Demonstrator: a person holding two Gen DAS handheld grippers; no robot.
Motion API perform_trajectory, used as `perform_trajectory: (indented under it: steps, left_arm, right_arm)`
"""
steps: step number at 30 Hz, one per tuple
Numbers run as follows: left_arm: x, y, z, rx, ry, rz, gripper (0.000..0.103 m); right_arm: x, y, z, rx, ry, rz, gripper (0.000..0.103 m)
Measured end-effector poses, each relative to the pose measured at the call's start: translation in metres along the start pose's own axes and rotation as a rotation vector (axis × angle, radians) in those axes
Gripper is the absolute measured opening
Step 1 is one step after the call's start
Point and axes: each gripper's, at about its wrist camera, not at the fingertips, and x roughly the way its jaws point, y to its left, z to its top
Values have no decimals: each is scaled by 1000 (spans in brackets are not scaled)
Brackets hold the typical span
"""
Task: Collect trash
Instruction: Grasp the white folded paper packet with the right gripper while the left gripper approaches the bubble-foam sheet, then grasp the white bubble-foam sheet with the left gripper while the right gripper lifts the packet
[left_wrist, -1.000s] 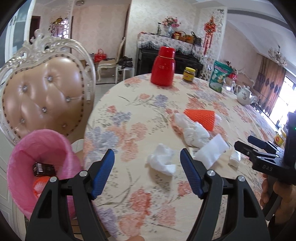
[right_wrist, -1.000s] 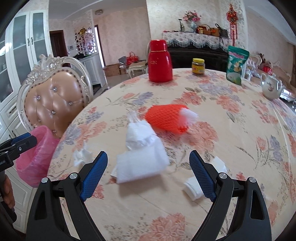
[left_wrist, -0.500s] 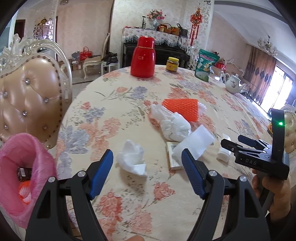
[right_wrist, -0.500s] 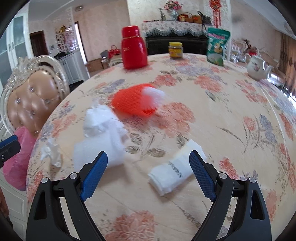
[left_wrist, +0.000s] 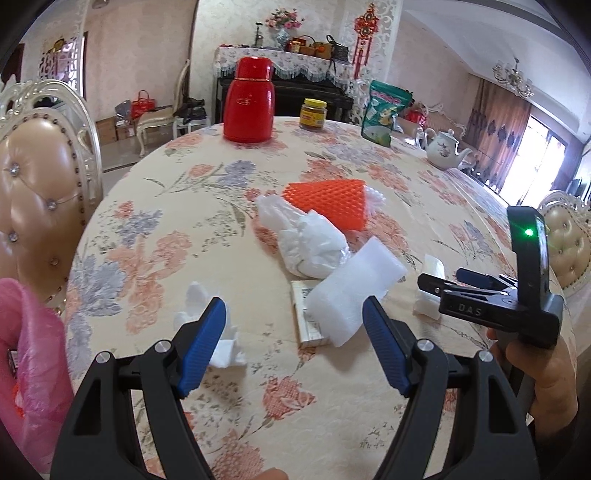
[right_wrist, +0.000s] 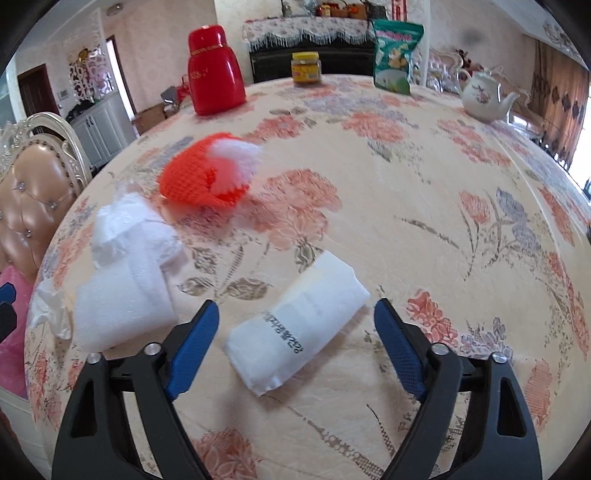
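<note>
Several pieces of trash lie on the floral table: a crumpled tissue (left_wrist: 221, 347), a white foam sheet (left_wrist: 354, 291) over a small box (left_wrist: 306, 321), a white plastic bag (left_wrist: 314, 247), an orange foam net (left_wrist: 328, 206) and a white tissue packet (right_wrist: 299, 321). My left gripper (left_wrist: 293, 314) hovers open and empty, with the crumpled tissue at its left finger. My right gripper (right_wrist: 295, 314) straddles the tissue packet. Its jaws are closing, and the pads stand clear of the packet. A pink bin bag (left_wrist: 33, 369) hangs off the table's left edge.
At the far side of the table stand a red thermos (left_wrist: 249, 107), a yellow-lidded jar (left_wrist: 313, 114), a green snack bag (left_wrist: 384, 110) and a white teapot (left_wrist: 445, 149). A padded chair (left_wrist: 37, 192) stands left of the table, above the pink bag.
Both grippers came down closer to the table. The right one moved over the tissue packet and its jaws narrowed. The left one shifted right, so the crumpled tissue now sits by its left finger.
</note>
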Motion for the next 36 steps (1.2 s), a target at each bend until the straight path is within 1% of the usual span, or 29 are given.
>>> perform_trajectory:
  steps: [3,6,8,10,14,19,25,27,28,29,33,36]
  left_arm:
    - [9,-6,0,23,12,-14,74]
    - [16,-13,1,53,22,-32,74]
    - [21,-18,2,78,29,-42,77]
    - [27,-23,2,100,37,-50,78]
    - [39,-33,3,149,55,-64,78]
    - [54,-43,4,206,75,-48,78]
    - [70,-50,1,256,104,-23,78]
    - [73,-53,0,276,113,-5,72]
    - [76,-55,-2,289,127,-4,61]
    - [77,-55,-3,294,135,-3,58]
    - [72,-61,-7,333,133,6,56]
    - [63,-62,-7,327,117,-6,55]
  right_arm:
    - [3,-2,-1,-3,14,-11,75]
    - [6,-7,-3,5,31,-28,69]
    - [6,-9,-4,5,35,-34,66]
    - [6,-12,-4,2,37,-45,61]
    - [5,-15,-4,-2,37,-45,56]
    - [3,-14,-5,-22,39,-27,48]
    - [0,-13,-6,-28,38,3,42]
    - [-1,-14,-6,-29,37,11,41]
    - [-2,-14,-6,-28,36,14,40]
    - [-3,-13,-6,-28,35,17,40]
    - [-6,-13,-6,-27,27,25,38]
    - [-9,-13,-5,-25,14,27,38]
